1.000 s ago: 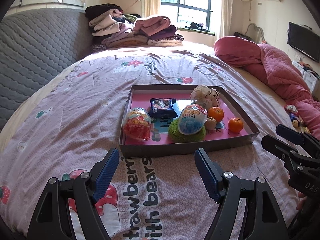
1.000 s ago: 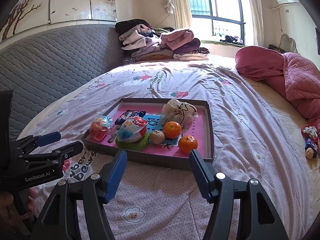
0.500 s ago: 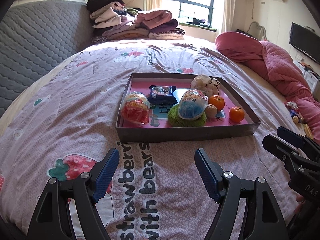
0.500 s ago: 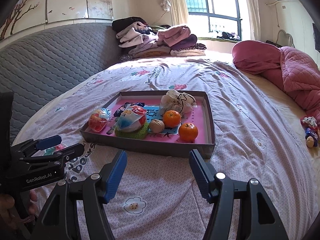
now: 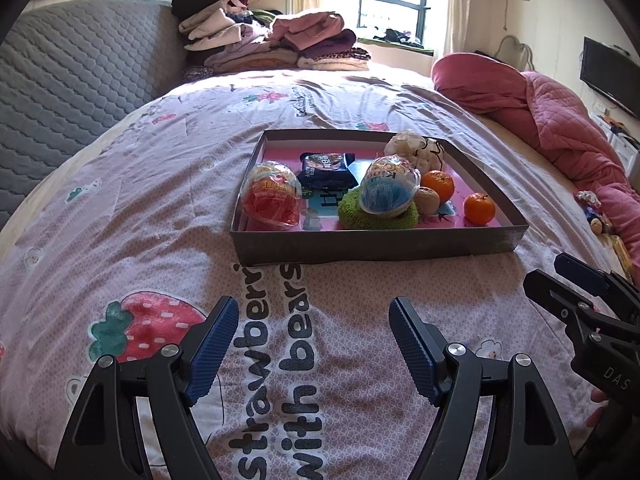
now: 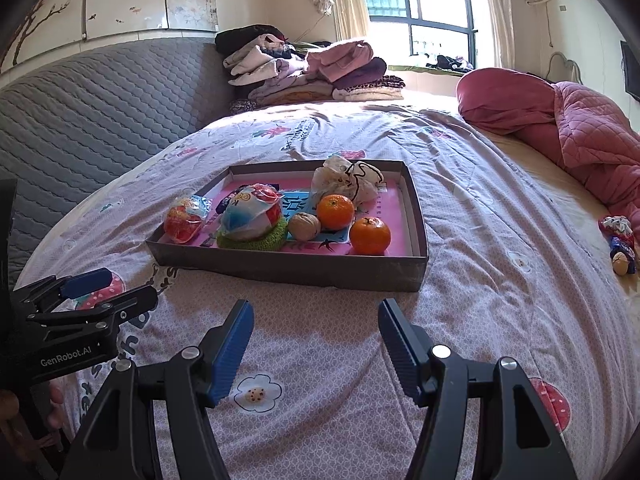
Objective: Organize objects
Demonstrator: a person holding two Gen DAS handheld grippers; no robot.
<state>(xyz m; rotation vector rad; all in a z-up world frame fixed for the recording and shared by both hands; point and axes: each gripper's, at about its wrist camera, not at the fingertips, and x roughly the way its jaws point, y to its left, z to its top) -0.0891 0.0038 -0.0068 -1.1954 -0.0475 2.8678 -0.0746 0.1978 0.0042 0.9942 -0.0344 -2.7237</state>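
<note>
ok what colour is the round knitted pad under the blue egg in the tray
Green; the knitted pad shows best in the left wrist view, under the blue egg.

Tray (image 5: 372, 246) on bed (image 5: 120, 208); folded clothes (image 5: 276, 46) behind it.

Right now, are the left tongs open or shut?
Open. In the left wrist view the left tongs show two blue pads set wide apart, with only the printed bedspread between them and nothing held.

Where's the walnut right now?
In the tray, right of centre in both views: the walnut sits between the green scrubber and the nearer-centre orange.
</note>
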